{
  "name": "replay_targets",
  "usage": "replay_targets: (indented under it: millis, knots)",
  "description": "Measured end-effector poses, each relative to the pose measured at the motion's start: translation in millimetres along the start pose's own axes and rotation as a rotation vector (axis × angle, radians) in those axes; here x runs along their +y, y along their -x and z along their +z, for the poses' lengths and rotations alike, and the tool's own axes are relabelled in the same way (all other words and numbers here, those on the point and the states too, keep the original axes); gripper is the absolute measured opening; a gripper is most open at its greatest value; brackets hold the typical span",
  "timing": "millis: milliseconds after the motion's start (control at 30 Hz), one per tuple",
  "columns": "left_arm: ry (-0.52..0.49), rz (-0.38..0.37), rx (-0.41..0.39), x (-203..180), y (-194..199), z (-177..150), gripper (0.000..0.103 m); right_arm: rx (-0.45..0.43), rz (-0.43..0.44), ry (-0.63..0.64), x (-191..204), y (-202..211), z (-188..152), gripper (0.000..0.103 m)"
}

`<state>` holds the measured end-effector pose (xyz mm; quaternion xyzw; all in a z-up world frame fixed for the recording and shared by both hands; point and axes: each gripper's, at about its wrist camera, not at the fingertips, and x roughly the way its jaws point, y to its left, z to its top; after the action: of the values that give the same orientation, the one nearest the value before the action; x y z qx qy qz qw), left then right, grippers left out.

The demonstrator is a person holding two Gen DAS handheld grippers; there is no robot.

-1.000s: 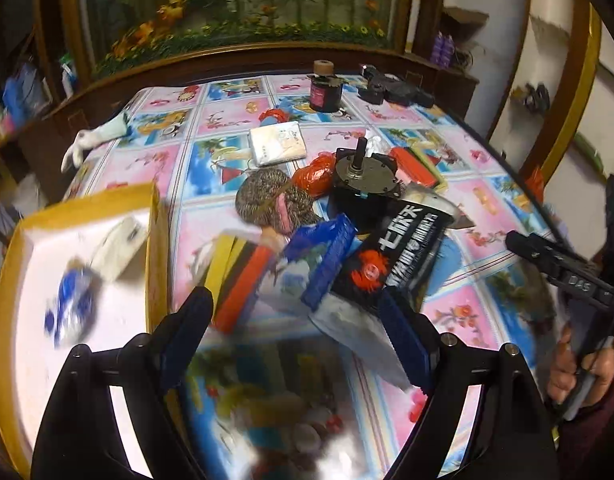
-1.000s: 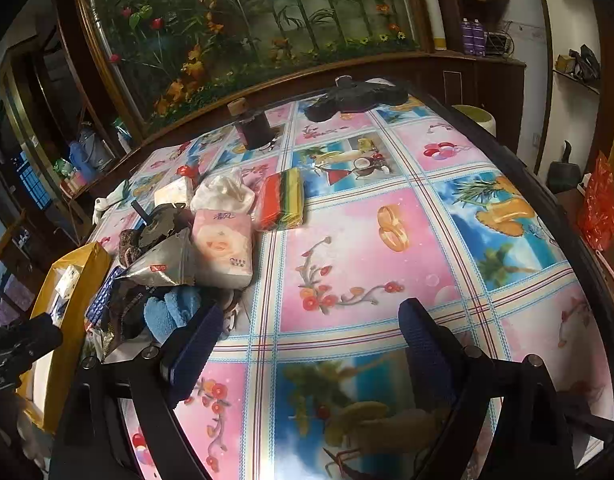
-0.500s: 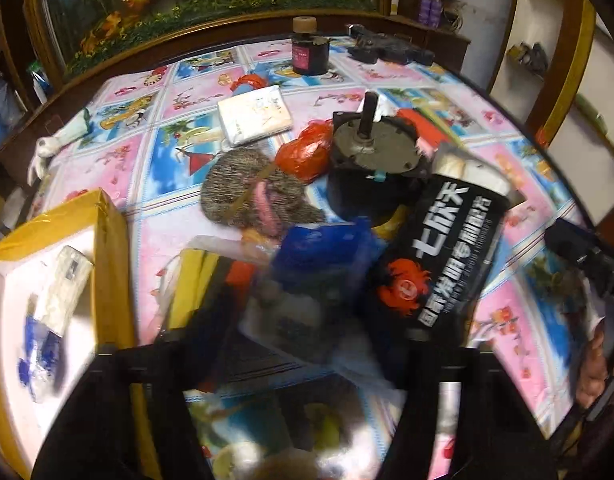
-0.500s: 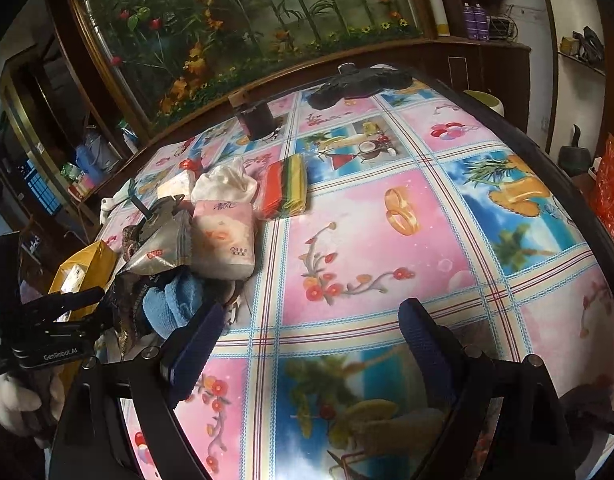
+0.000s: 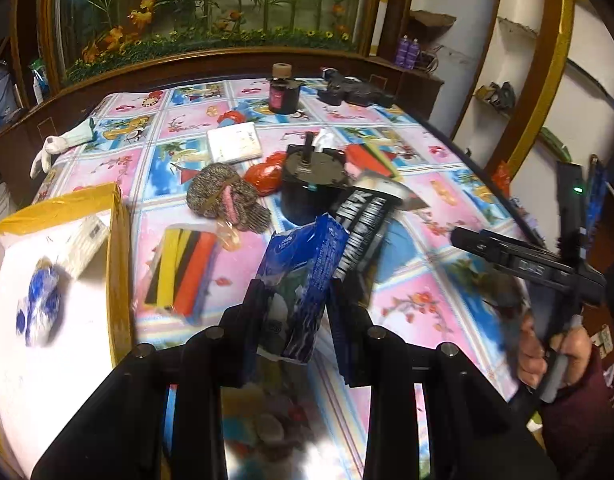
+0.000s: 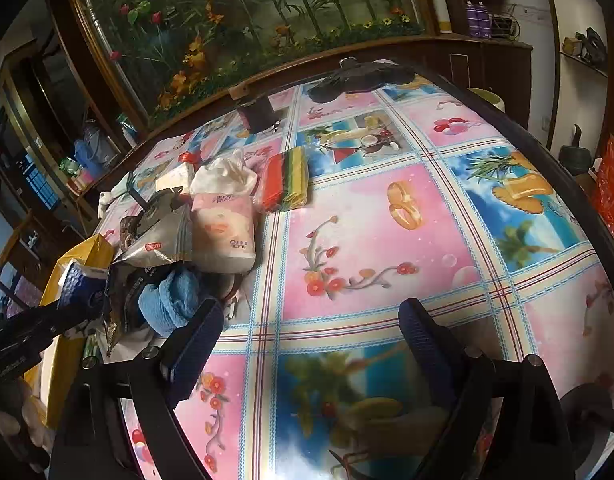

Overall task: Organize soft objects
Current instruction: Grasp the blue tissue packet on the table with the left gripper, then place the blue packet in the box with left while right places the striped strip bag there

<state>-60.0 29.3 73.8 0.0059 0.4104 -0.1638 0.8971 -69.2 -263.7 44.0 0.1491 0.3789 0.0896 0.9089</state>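
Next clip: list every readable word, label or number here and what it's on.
"DAS": body of the right tongs, seen from the left wrist.
"CenRobot.AI": body of the left tongs, seen from the right wrist.
Blurred: white lettering on the black packet.
Too small: print on the blue pack, pink tissue pack, silver packet.

Indoor light was dim and warm, with glare on the glossy counter (image 6: 387, 220) near my cameras. Fisheye bending curved every edge, and the corners fell dark. Motion blur smeared my left view's foreground.
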Motion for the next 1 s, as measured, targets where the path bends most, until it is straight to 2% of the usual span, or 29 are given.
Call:
replay_targets:
  millis: [167, 367, 733, 800, 867, 1000]
  knots:
    - [0.040, -0.055, -0.010, -3, 16, -18, 0.029, 0.014, 0.003, -0.009, -2, -3, 0, 0.090]
    - [0.115, -0.080, -0.042, 6, 34, -38, 0.029, 0.030, -0.004, -0.022, -4, -6, 1, 0.090]
    - [0.198, -0.085, -0.132, 43, 79, -60, 0.029, 0.037, -0.035, -0.009, -2, -6, 1, 0.090]
    - [0.203, -0.077, -0.143, 49, 85, -64, 0.029, 0.026, -0.022, 0.010, 6, 4, 0, 0.090]
    - [0.214, -0.079, -0.148, 57, 86, -67, 0.029, 0.019, 0.026, 0.035, 20, 18, -2, 0.090]
    - [0.248, -0.080, -0.165, 73, 90, -73, 0.029, 0.001, 0.086, 0.150, 70, 35, 5, 0.090]
